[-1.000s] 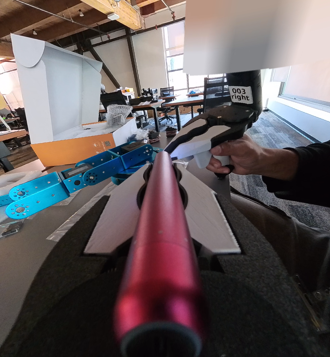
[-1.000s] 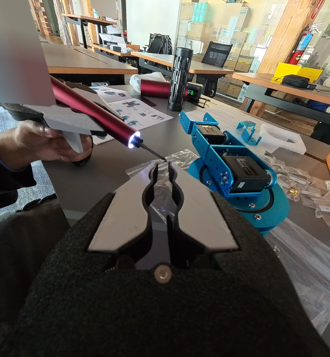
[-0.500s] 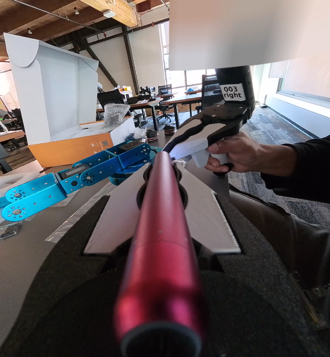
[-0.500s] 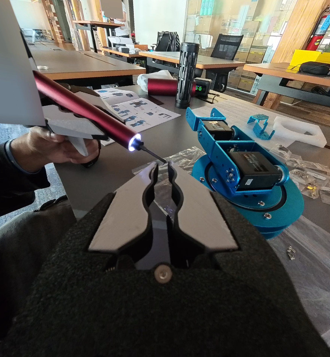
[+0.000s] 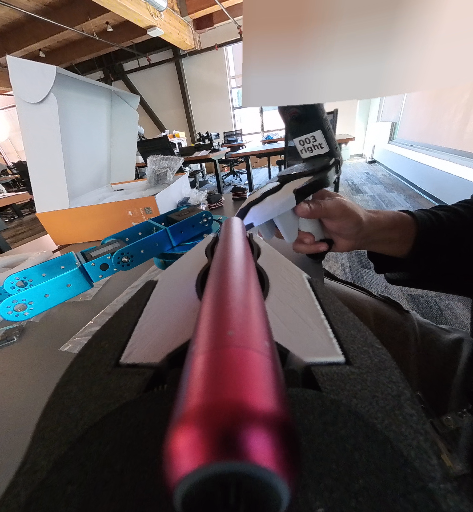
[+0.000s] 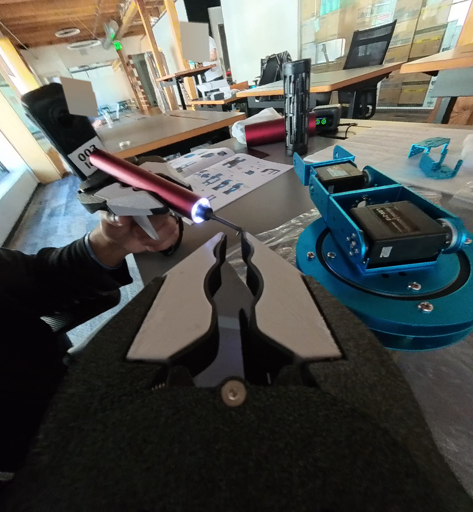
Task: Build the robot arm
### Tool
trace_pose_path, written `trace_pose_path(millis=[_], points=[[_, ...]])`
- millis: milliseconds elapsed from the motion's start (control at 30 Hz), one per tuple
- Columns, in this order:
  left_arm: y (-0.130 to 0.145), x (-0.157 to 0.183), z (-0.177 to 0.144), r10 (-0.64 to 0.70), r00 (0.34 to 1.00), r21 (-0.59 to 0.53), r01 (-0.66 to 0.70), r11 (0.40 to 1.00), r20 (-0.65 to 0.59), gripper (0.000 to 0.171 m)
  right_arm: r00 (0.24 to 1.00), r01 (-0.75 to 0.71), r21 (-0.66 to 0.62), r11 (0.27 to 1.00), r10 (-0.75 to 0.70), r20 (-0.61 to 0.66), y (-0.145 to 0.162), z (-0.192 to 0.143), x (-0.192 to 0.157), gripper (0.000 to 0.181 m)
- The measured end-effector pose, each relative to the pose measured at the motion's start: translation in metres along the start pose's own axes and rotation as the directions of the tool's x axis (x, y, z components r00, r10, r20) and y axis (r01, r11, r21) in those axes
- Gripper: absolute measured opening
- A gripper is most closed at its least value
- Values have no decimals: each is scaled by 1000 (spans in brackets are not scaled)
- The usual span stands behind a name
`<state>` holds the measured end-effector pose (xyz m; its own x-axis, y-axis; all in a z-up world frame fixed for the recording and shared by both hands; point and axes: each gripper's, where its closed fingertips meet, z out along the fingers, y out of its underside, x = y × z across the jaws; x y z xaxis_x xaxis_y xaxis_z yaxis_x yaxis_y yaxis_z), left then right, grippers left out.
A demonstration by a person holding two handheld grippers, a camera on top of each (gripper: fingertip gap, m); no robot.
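My left gripper (image 5: 234,238) is shut on a red electric screwdriver (image 5: 232,332) that lies along its fingers. In the right wrist view the screwdriver (image 6: 146,180) has its tip light on, and its thin bit touches the fingertips of my right gripper (image 6: 232,235). The right jaws stand nearly closed with a narrow gap; I cannot tell whether something tiny is pinched there. The right gripper also shows in the left wrist view (image 5: 242,217), held by a hand. A blue metal robot arm on a round base (image 6: 396,291) with black servos stands just right of the right gripper.
An open instruction booklet (image 6: 229,177), a black cylinder (image 6: 296,105), a red tube (image 6: 266,133) and a loose blue bracket (image 6: 434,158) lie farther back. An open white and orange box (image 5: 91,166) stands behind the blue arm. Clear plastic bags lie around the base. The gap from one gripper's tips to the other's is roughly 6 cm.
The right wrist view has swung left and tilted, and the left gripper with the screwdriver now sits higher in it. The bit stays at the right fingertips. Both jaws look unchanged.
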<state>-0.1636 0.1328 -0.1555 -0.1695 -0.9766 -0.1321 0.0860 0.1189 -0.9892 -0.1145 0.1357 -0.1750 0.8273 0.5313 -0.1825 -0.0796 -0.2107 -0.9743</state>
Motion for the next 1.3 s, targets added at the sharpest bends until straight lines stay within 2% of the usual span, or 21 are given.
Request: trace_pose_path(millis=[133,267,367,567,867,1100,1200,1300], points=[[-1,1,-1,2,1000,4,-2,1000,-2,21,984,-147,13,989,145,105,-2,-1,-4,12],[-2,4,-1,10,1000,9,-10,1000,-15,21,913,-335,18,942,321,250,-4,-4,-8,13],[-4,6,-1,6,1000,22,-5,1000,-26,21,863,-417,29,908,386,326,-8,-7,-10,8],[-6,7,-2,-15,999,35,17,999,-45,21,861,-410,38,911,373,347,-9,-9,-11,4],[-4,9,-1,3,999,23,-2,1000,-44,21,877,-389,52,920,352,326,-10,-13,-5,8],[-5,11,-2,13,999,28,-12,1000,-50,21,861,-378,5,926,350,369,-5,-11,-11,32],[-5,11,-2,11,998,29,-9,1000,-54,21,841,-371,-1,929,336,425,-7,-11,-22,37],[-4,13,-1,15,998,27,-13,1000,-60,21,814,-390,6,921,341,470,-10,-13,-28,34]])
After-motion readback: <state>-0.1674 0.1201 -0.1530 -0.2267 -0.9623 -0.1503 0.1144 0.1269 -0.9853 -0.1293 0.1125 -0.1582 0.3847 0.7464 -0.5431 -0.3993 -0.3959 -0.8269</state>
